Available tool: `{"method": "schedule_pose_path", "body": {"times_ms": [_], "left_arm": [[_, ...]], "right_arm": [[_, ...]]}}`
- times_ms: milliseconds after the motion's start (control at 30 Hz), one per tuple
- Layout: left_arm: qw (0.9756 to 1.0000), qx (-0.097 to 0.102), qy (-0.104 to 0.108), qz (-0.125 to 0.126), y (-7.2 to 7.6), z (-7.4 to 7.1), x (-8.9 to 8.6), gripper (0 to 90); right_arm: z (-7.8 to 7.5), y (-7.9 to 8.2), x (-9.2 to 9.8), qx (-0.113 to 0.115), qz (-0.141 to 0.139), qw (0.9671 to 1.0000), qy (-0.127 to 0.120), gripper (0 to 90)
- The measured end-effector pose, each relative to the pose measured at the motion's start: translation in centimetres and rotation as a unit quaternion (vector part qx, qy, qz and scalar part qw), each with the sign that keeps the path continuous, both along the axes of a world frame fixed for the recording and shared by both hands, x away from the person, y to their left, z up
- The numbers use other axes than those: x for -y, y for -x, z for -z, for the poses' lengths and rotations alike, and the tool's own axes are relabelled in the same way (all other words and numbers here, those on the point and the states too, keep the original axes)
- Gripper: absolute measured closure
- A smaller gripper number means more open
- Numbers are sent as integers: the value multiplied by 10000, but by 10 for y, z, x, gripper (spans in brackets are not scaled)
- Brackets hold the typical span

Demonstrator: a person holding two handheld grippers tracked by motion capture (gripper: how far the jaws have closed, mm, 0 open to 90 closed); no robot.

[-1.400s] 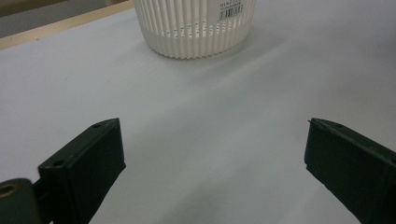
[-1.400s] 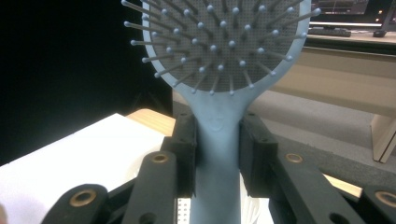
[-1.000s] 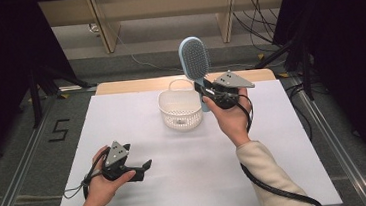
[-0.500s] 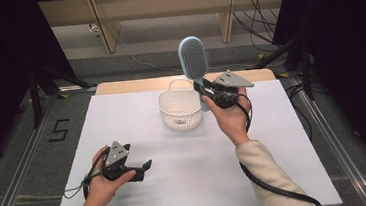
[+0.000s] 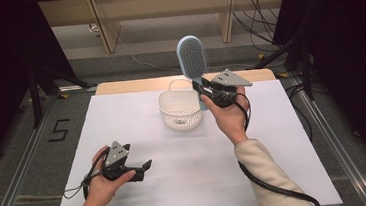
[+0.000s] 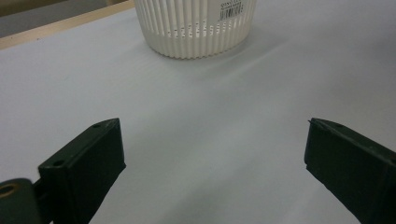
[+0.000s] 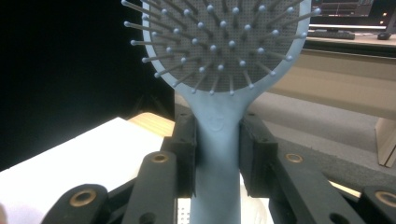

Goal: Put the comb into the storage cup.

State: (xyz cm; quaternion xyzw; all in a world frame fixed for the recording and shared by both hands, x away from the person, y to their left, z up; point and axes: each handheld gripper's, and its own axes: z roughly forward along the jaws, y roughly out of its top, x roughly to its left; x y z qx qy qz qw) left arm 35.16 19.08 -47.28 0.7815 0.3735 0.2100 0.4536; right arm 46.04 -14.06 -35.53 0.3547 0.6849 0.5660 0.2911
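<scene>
So your right gripper [image 5: 200, 87] is clamped on the blue hairbrush [image 5: 192, 57] handle, upright beside the white basket [image 5: 180, 109] (not in yet). Your left gripper [image 5: 144, 165] sits wide open, empty, low over the table [image 5: 274, 140].

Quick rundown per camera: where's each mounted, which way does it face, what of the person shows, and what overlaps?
High view: above the person's side, facing forward and down on the table; both forearms, left hand-held gripper, right hand-held gripper gripping the hairbrush.
Left gripper view: low over the table, facing the basket between open jaws.
Right gripper view: along its jaws, clamped on the hairbrush handle.
Shared: basket in high and left gripper views; hairbrush in high and right gripper views.
</scene>
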Motion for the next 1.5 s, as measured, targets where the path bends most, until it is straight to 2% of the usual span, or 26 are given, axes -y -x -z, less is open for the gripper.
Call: {"method": "schedule_pose_path", "body": {"times_ms": [1500], "left_arm": [[10000, -6, 13, -9, 0, 0, 0, 43]], "right_arm": [[-7, -10, -3, 46, 36, 10000, -74, 705]]}}
